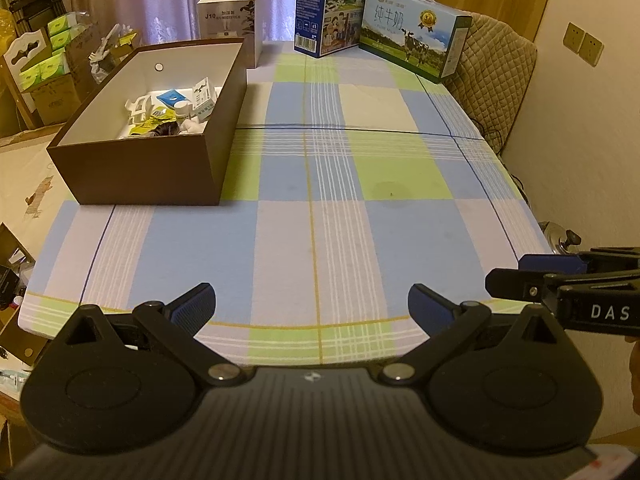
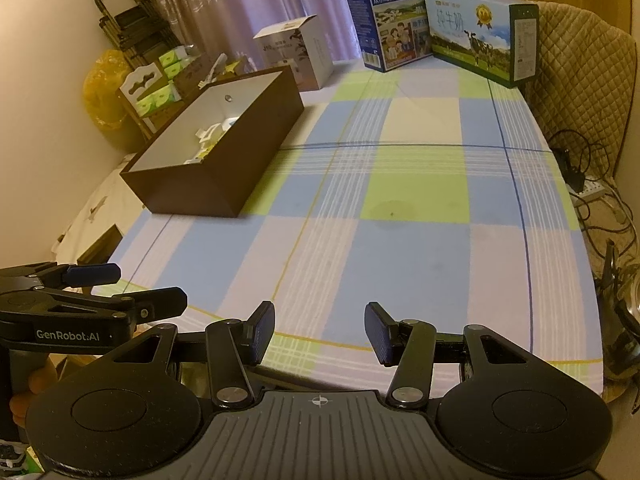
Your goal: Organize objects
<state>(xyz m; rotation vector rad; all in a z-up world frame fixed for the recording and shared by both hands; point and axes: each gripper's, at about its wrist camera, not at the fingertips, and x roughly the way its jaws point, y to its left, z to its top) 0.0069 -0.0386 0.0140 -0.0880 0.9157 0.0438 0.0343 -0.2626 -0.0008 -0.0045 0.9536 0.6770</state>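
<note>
A brown open box (image 1: 144,168) stands at the left of the checked tablecloth (image 1: 320,208). It holds several small items: white packets, a blue and white packet, a small bottle, a yellow-green wrapper (image 1: 154,120). The box also shows in the right wrist view (image 2: 224,176). My left gripper (image 1: 312,308) is open and empty, low over the near table edge. My right gripper (image 2: 318,334) is open and empty, also at the near edge, to the right of the left one. Each gripper shows in the other's view: the right one (image 1: 532,276), the left one (image 2: 120,284).
Two milk cartons, a blue one (image 1: 332,4) and a green one (image 1: 412,32), stand at the far edge. A white carton (image 1: 232,20) stands behind the brown box. A quilted chair (image 1: 496,64) is at the far right. Shelves with green packs (image 2: 160,80) are at the left.
</note>
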